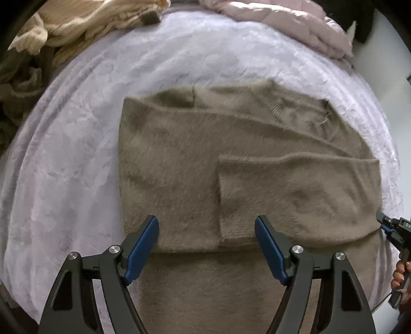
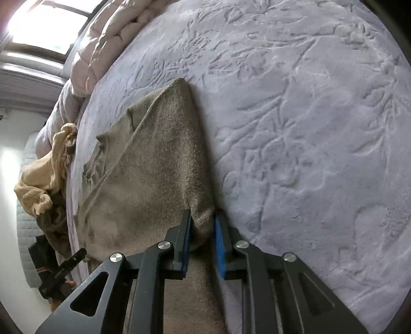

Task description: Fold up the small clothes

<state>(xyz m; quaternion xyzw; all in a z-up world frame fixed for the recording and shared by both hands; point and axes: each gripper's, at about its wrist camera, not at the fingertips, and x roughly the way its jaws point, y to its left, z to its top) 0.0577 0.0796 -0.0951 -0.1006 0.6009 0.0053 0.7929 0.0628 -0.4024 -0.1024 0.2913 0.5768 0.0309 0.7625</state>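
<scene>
Left wrist view: a taupe fuzzy knit sweater lies flat on a pale lavender embossed bedspread, partly folded, with one sleeve laid across its front and a ribbed neckline towards the far edge; its lower part runs out of frame beneath the camera. The left gripper hovers over the sweater's near portion, jaws spread wide and holding nothing. At the right margin the right gripper shows only in part, at the sweater's side edge, with a hand on its handle. A heap of beige knitwear and a pinkish quilted duvet sit at the far end of the bed, both cut off. Right wrist view: the sweater is seen edge-on along the bedspread; the right gripper has its jaws drawn close, pinching a fold of the sweater's side edge. The beige knitwear and duvet lie at the left. The left gripper shows dimly at lower left, its jaws hard to make out there.
</scene>
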